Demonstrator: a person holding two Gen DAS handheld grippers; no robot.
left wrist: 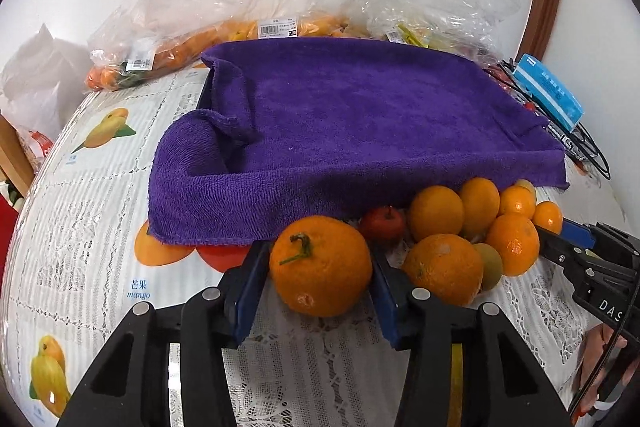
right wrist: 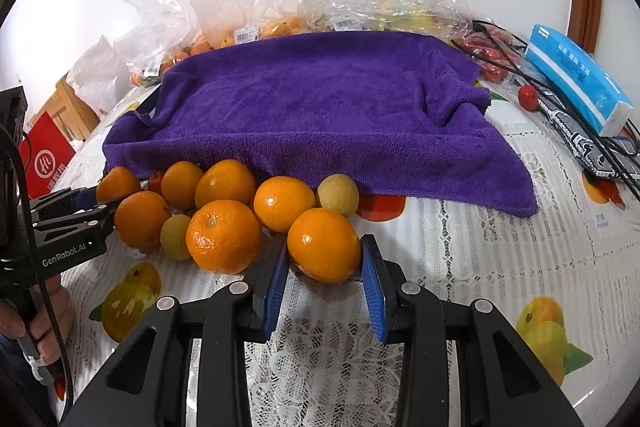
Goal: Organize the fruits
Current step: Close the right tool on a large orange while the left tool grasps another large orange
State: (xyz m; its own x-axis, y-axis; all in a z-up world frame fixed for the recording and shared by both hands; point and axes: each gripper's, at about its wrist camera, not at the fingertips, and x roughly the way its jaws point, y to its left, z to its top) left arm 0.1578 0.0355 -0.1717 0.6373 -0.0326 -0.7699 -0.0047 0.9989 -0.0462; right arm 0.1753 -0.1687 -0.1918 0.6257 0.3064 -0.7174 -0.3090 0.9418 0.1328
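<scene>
Two grippers, one orange each. From the left wrist view, the left gripper point(left wrist: 320, 291) sits at lower centre with its blue pads clasped on either side of a stemmed orange point(left wrist: 320, 265), which rests on the lace tablecloth point(left wrist: 96, 227). The fruit looks firm, round and fairly light, with a waxy, slightly slick skin; gripping across its widest middle, as here, seems the safest hold, since a grip near the top or bottom could let it pop out. Hard squeezing might bruise it. To its right lies the fruit pile point(left wrist: 480, 223), and the right gripper point(left wrist: 556, 239) reaches in from the right edge. Above, filling the middle of the frame, a purple towel point(left wrist: 360, 131) drapes over what appears to be a tray or box; nothing lies on the towel, and what it covers is hidden. Plastic bags point(left wrist: 224, 35) at upper left hold more orange fruit.

From the right wrist view, the right gripper point(right wrist: 324, 267) at lower centre has its pads clenched on a smooth orange point(right wrist: 323, 245) at the near right edge of the pile. Smaller yellowish-green fruits point(right wrist: 338, 195) sit among the oranges and seem lighter and perhaps softer. The left gripper appears at the left edge, with a hand point(right wrist: 44, 311) below it. A blue tissue pack point(right wrist: 576, 79) lies at upper right, and clear bags along the top hold yellow and orange fruit.
</scene>
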